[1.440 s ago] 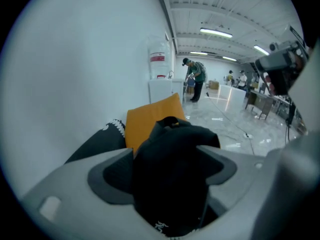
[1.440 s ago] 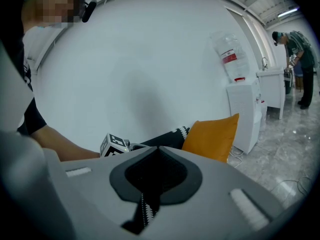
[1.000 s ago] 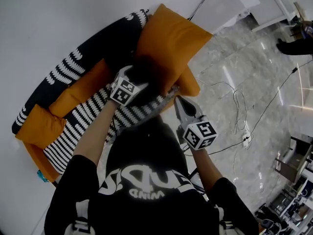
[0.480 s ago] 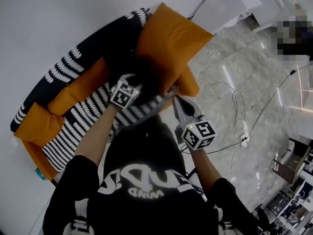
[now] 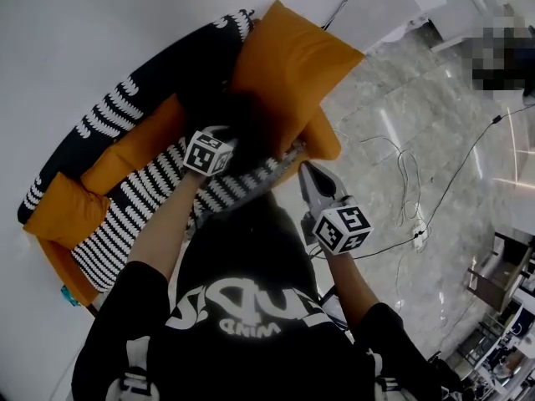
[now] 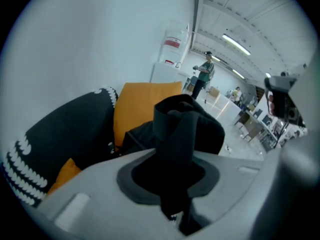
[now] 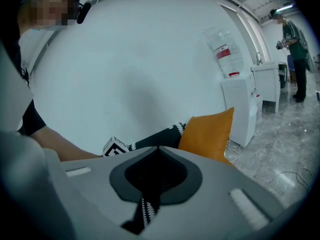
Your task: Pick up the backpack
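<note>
The black backpack (image 5: 251, 124) lies on the sofa against a big orange cushion (image 5: 288, 65). My left gripper (image 5: 227, 144) reaches down into its top. In the left gripper view a black strap (image 6: 172, 129) of the backpack (image 6: 200, 129) runs up from between the jaws; they have just been closing and now pinch it, so the left gripper (image 6: 172, 156) is shut on it. My right gripper (image 5: 307, 174) hovers to the right of the backpack, over the sofa's front edge, apart from it. In its own view the right gripper (image 7: 158, 151) is shut and holds nothing.
The sofa has a black-and-white patterned seat (image 5: 142, 215) and back, plus smaller orange cushions (image 5: 67, 211). Cables (image 5: 410, 182) trail over the marble floor on the right. A white water dispenser (image 7: 242, 109) stands beyond the sofa's end. A person (image 6: 205, 74) stands far off.
The left gripper has rolled and dipped slightly into the backpack's top, its marker cube shifting left. The right gripper has stayed where it was.
</note>
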Available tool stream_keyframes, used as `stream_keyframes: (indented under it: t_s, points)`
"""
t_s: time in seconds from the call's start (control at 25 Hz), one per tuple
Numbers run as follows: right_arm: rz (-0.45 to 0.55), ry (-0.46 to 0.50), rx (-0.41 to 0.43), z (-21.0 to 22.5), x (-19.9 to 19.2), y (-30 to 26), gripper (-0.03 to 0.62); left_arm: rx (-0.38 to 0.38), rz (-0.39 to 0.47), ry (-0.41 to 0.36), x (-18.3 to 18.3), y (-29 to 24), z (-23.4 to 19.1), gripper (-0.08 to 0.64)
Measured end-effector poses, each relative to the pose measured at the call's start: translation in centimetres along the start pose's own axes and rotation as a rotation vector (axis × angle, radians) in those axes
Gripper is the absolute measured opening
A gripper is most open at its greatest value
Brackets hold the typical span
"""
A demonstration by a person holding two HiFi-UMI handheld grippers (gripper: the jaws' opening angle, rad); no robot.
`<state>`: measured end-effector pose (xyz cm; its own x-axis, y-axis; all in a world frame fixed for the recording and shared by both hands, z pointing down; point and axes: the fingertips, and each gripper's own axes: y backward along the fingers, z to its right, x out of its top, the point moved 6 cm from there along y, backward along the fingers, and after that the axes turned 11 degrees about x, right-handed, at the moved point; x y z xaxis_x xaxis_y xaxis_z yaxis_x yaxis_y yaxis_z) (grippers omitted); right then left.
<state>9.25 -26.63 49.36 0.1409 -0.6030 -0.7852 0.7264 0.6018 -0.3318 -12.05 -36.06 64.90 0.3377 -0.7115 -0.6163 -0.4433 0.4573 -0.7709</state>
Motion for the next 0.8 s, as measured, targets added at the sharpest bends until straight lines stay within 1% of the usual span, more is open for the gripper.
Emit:
stream_keyframes:
  t_s: [0.08,0.16,0.24,0.32,0.4,0.48,0.56,0.72,0.8]
  points:
    - [0.000,-0.001,0.001,-0.2,-0.1,-0.1,0.000,-0.016,-0.003,0.033,-0.2,-0.1,-0.1,0.088]
    - [0.000,0.000,0.004,-0.5,-0.3,-0.3,0.000,-0.022,-0.011,0.045,-0.5,-0.3,-0.1,0.100]
    - [-0.001,0.003,0.007,-0.7,-0.5,-0.3,0.000,-0.023,-0.026,0.051,-0.9,-0.4,0.1,0.095]
    - [-0.002,0.006,0.006,-0.8,-0.6,-0.1,0.000,-0.030,-0.023,0.079,-1.4,-0.1,0.2,0.083]
    - [0.000,0.005,-0.001,-0.8,-0.7,0.1,0.000,-0.019,0.004,0.121,-1.7,0.6,-0.1,0.076]
    - [0.005,0.004,-0.006,-0.7,-0.5,0.4,0.000,0.021,0.044,0.155,-1.6,1.6,-0.6,0.069]
    - [0.009,0.006,-0.012,-0.6,-0.3,0.6,0.000,0.049,0.088,0.171,-1.0,2.5,-0.8,0.065]
    - [0.018,0.014,-0.017,-0.6,0.1,1.2,0.000,0.058,0.176,0.177,0.3,4.2,-0.7,0.058]
    - [0.020,0.019,-0.019,-0.6,0.3,1.4,0.000,0.057,0.213,0.208,0.9,5.0,-0.7,0.057]
